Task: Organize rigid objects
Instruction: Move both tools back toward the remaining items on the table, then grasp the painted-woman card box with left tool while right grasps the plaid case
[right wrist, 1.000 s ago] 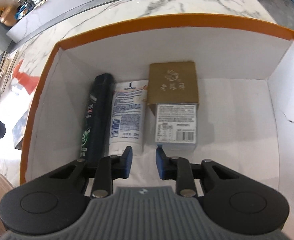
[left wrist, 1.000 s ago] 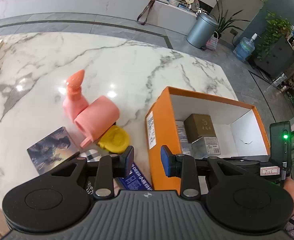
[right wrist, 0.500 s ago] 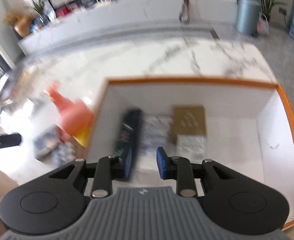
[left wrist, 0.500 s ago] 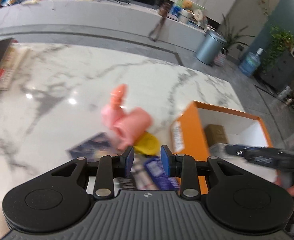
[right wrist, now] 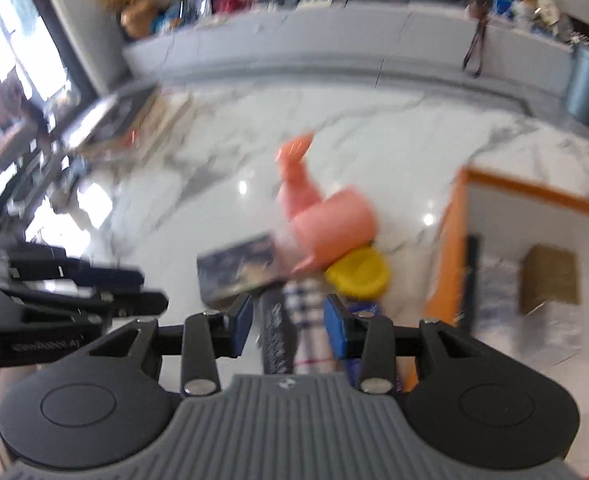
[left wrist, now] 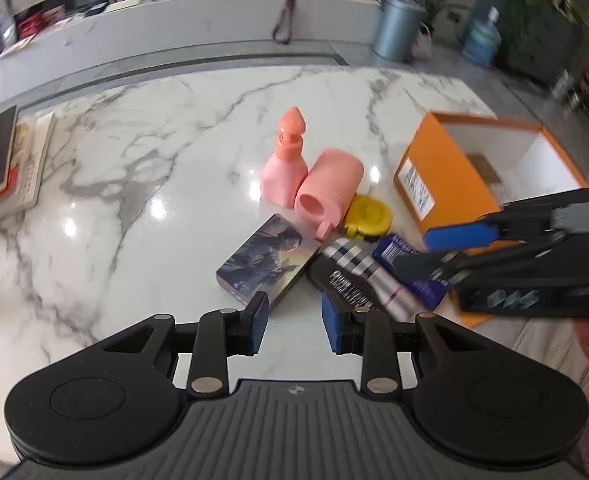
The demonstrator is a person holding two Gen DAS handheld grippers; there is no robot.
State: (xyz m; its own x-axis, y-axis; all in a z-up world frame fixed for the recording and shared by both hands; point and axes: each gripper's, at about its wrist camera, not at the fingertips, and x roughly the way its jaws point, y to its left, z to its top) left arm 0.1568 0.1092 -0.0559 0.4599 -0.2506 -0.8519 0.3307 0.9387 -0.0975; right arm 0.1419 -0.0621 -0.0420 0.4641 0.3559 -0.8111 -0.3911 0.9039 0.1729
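Grippers had left the orange box (left wrist: 446,176); right gripper (right wrist: 287,320) now hovered spread, empty, over the checkered box (right wrist: 308,320); left gripper (left wrist: 294,322) likewise gaped.

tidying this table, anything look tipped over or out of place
The pink cup lies on its side, mouth toward the camera, leaning against the upright pink bottle and over the yellow lid. The card box, plaid box and blue tube lie jumbled beside the orange box, not in it.
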